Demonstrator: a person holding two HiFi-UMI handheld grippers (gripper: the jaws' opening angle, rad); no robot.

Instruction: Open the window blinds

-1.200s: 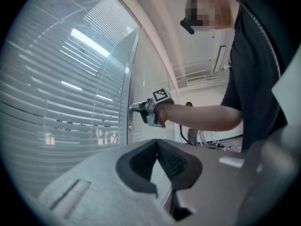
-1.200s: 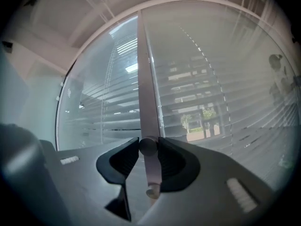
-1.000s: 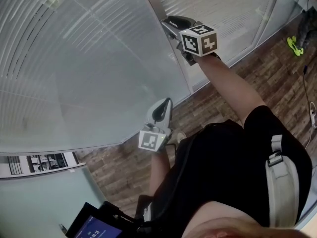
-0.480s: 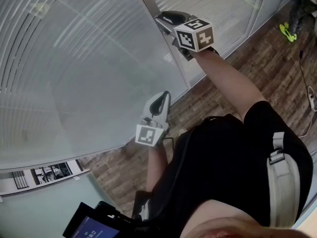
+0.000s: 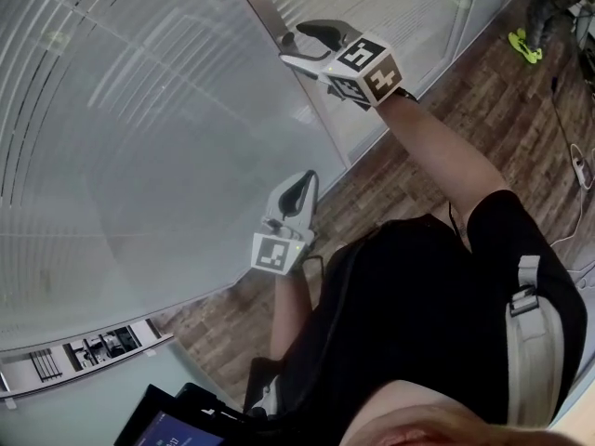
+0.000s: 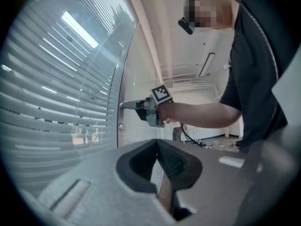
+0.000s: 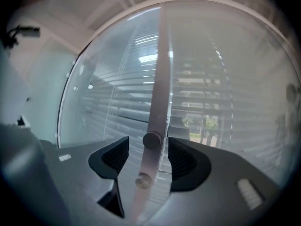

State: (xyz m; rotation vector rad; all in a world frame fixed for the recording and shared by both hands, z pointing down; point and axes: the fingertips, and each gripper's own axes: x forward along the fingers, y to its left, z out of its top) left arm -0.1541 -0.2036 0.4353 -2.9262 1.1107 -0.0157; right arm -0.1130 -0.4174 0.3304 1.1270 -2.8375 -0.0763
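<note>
**Spotter:** What are the right fingers doing?

**Operator:** On my feed the right gripper [image 7: 148,155] is opening. Its fingers [image 7: 113,157] stand wide apart, and neither pad presses on anything. A small round knob [image 7: 152,140] sits between them, nearer the right-hand pad, with a gap on both sides.

**Spotter:** Where is that knob mounted?

**Operator:** On the pale upright frame post [image 7: 160,74] between two glass panes. A second knob [image 7: 142,180] sits just below it on the same post, lower than the pads.

**Spotter:** And the blinds?

**Operator:** The blinds [image 5: 139,156] hang behind the glass on either side of the post, straight ahead of the fingers. Their slats run horizontal. Through the pane right of the post I can see greenery between them.

**Spotter:** Left side?

**Operator:** I have the left gripper [image 6: 162,166] with its fingers [image 6: 138,161] closed together and nothing between them. It touches nothing, is aimed towards the glass near the post, and is well apart from both knobs.

**Spotter:** Arm poses?

**Operator:** In the head view the right arm [image 5: 437,147] reaches out nearly straight, with its gripper level at the post and its marker cube [image 5: 367,68] tilted. The left arm [image 5: 288,314] is bent and tucked close to the body, with its gripper lower, above the wooden floor [image 5: 390,189].
</note>
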